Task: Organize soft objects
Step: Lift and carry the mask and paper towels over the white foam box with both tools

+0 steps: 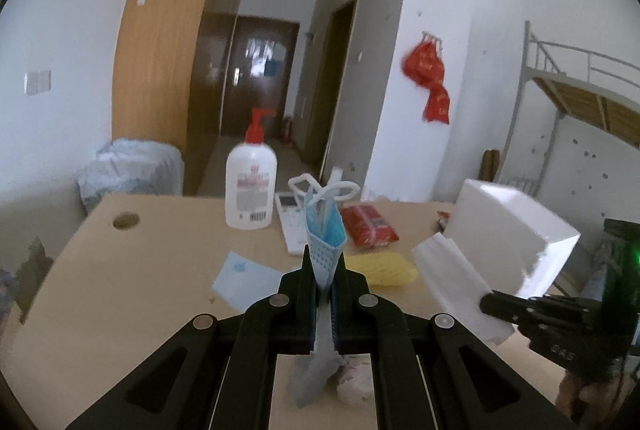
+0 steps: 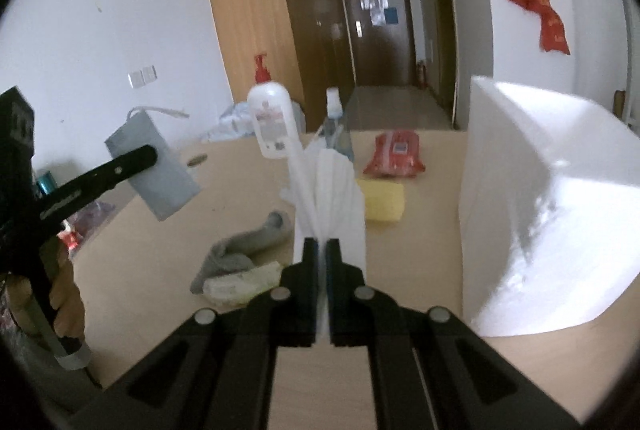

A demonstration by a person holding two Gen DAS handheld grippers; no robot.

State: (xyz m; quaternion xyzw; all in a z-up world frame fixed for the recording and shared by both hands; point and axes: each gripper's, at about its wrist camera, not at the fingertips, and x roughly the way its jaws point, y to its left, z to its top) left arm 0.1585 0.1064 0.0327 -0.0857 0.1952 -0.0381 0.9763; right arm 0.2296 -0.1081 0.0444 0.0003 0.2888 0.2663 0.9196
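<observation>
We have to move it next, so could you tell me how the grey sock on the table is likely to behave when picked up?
The grey sock lies crumpled and bent, so it will probably hang limp from one pinch. It looks thin, so likely light. It touches the pale cloth, which might drag along.

The blue face mask [image 1: 325, 230] runs down between the left gripper [image 1: 324, 262] fingers, its middle hidden there. Below, something pale and crumpled [image 1: 352, 384] lies half behind the linkage — too blurred to name. The white foam box [image 2: 532, 205] is smeared by blur on its near right side, and the print on the pump bottle [image 1: 251, 185] label is too small to read. At the far right, the bunk bed [image 1: 580, 85] is cut off by the lens edge.
</observation>
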